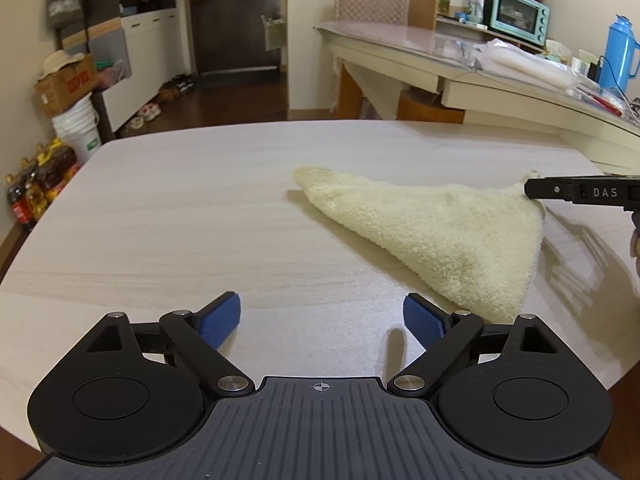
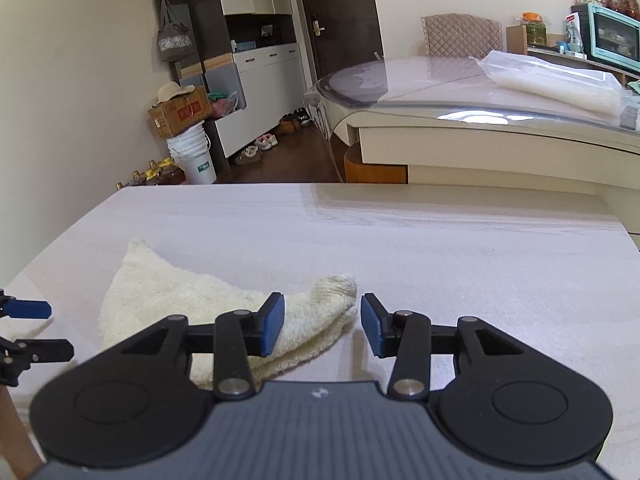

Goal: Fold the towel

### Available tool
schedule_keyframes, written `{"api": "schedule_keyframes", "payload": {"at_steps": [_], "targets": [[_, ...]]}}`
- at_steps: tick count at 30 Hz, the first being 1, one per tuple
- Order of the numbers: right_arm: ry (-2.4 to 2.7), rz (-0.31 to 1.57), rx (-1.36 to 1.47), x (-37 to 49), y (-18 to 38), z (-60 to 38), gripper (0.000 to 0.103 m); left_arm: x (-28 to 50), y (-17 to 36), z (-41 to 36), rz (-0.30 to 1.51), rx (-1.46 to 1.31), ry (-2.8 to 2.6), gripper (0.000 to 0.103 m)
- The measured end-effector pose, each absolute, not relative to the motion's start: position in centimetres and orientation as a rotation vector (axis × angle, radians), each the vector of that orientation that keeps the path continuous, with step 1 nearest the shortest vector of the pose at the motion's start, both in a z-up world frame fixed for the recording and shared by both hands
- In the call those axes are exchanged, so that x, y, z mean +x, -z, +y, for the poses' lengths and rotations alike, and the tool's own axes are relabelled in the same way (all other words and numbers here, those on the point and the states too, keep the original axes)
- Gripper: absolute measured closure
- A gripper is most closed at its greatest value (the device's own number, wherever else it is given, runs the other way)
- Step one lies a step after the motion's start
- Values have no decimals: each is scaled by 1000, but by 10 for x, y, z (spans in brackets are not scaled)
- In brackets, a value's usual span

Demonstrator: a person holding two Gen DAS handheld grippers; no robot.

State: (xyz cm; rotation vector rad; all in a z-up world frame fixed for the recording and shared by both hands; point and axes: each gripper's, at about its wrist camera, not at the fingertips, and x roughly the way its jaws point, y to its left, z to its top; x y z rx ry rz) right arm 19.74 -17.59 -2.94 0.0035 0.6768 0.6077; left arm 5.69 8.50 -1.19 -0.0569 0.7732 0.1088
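A cream towel (image 1: 440,232) lies on the pale table (image 1: 180,220), folded into a rough triangle. My left gripper (image 1: 322,316) is open wide just short of the towel's near corner, with only bare table between its blue pads. One black finger of my right gripper (image 1: 560,191) reaches to the towel's far right corner. In the right wrist view the right gripper (image 2: 322,320) stands open around a pointed corner of the towel (image 2: 192,300). Its left pad overlaps the cloth and its right pad is apart from it. The left gripper (image 2: 36,330) shows at the left edge.
A second, glass-topped table (image 1: 460,56) stands behind, carrying a teal oven (image 1: 518,14), a blue thermos (image 1: 618,56) and plastic bags. On the floor at left are a white bucket (image 1: 78,124) with a cardboard box on it, and oil bottles (image 1: 36,184).
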Motion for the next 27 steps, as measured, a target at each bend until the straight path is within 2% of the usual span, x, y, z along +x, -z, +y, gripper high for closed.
{"api": "schedule_keyframes", "payload": {"at_steps": [2,5,13,15,20,23,27], "targets": [[-606,672,-2,197,29,-174,62,58,13,87,775,-60,-110,7],[-586,643,-13,195,28,-175,85,58,13,88,770,-62,-112,4],[-583,533,-84,175,10,-169,90,54,9,96,744,-43,-116,3],[-637,549,50,177,3,-177,90,51,6,100,734,-40,-124,3],[-790,502,165,161,-28,-172,90,46,-2,115,715,-13,-150,3],[-967,493,116,131,-43,-140,90,45,-9,130,700,21,-185,3],[-1153,511,-26,89,-37,-87,90,43,-20,158,678,46,-250,3]]}}
